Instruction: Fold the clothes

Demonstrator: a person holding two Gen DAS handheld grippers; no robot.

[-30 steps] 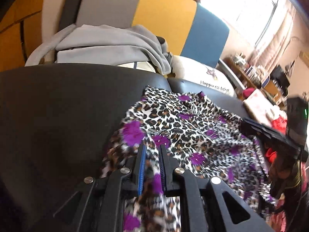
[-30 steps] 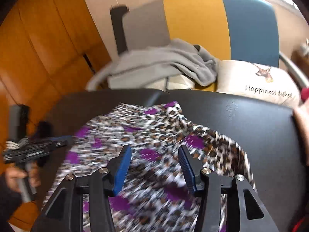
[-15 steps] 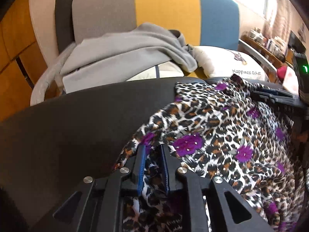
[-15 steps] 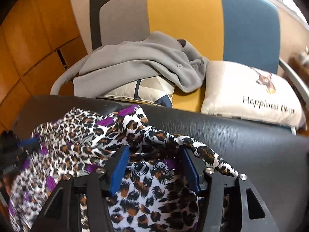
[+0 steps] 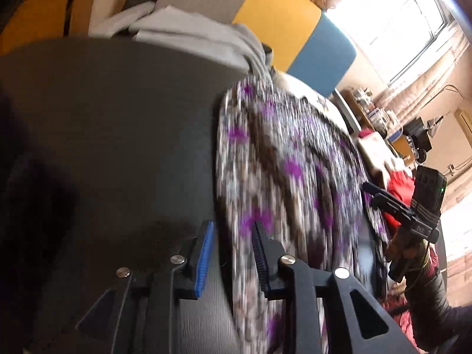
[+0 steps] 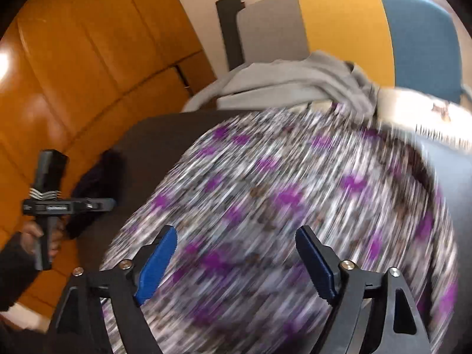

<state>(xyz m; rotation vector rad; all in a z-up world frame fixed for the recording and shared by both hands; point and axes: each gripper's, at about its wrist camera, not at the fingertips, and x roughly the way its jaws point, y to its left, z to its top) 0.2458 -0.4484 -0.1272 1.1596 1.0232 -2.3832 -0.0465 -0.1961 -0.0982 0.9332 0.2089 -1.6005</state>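
Note:
A leopard-print garment with purple flowers point(image 5: 295, 159) lies spread on the dark table point(image 5: 118, 118), blurred by motion. My left gripper point(image 5: 231, 247) is open at the garment's left edge; cloth shows in the gap, but the pads stand apart. In the right wrist view the same garment point(image 6: 295, 188) fills the middle, and my right gripper point(image 6: 236, 253) hovers wide open above its near part with nothing held. The right gripper point(image 5: 368, 187) also shows at the garment's right edge in the left view. The left gripper point(image 6: 97, 203) shows at far left, in a person's hand.
A grey hoodie point(image 6: 289, 82) is draped over a grey, yellow and blue sofa back point(image 6: 339, 23) behind the table. A white printed pillow point(image 6: 427, 115) lies to its right. Orange wooden panels point(image 6: 73, 73) stand on the left, and red cloth point(image 5: 398, 185) lies beyond the table's right edge.
My left gripper, shut on the garment's edge before, has opened and let it go. The garment now lies flatter and wider on the table. Both cameras have swung, blurring the view.

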